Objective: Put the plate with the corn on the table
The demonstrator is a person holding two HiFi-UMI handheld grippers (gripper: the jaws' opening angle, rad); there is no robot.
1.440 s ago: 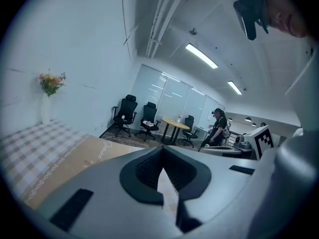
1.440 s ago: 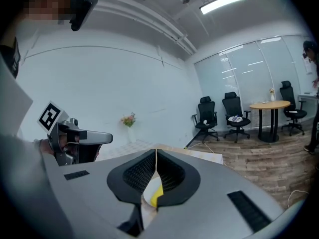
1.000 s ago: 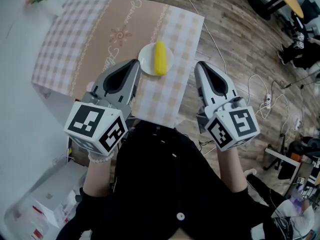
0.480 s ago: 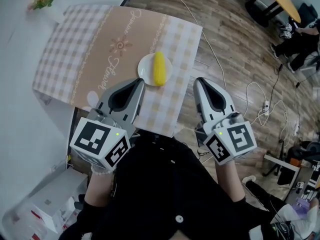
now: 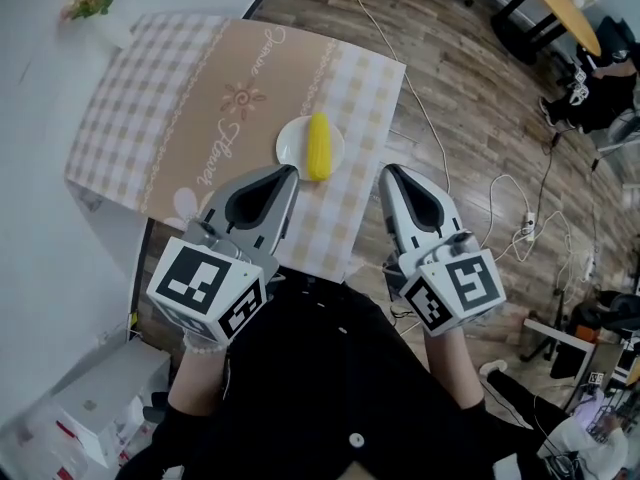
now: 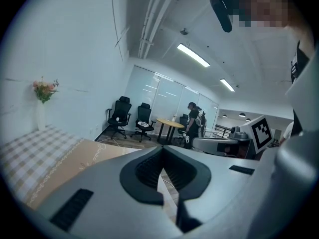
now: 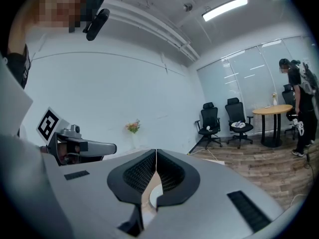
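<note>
A white plate (image 5: 293, 144) with a yellow corn cob (image 5: 319, 145) rests on the checked tablecloth (image 5: 180, 108), near the table's front edge. My left gripper (image 5: 289, 172) is shut and empty, its tip just short of the plate on the near left. Right of the table edge, over the wooden floor, my right gripper (image 5: 386, 170) is also shut and empty. The left gripper view shows its jaws (image 6: 162, 147) pressed together above the cloth (image 6: 55, 158). In the right gripper view the jaws (image 7: 156, 151) meet too, and the left gripper (image 7: 79, 147) shows at the left.
A vase of flowers (image 5: 88, 1) stands at the table's far left corner. Cables and a power strip (image 5: 527, 218) lie on the wooden floor to the right. Office chairs (image 6: 119, 117), a round table (image 6: 169, 124) and a standing person (image 7: 299, 108) are farther off.
Both grippers have drawn back a little from the plate toward the person's body and stayed shut. The plate with the corn has not moved on the table.
</note>
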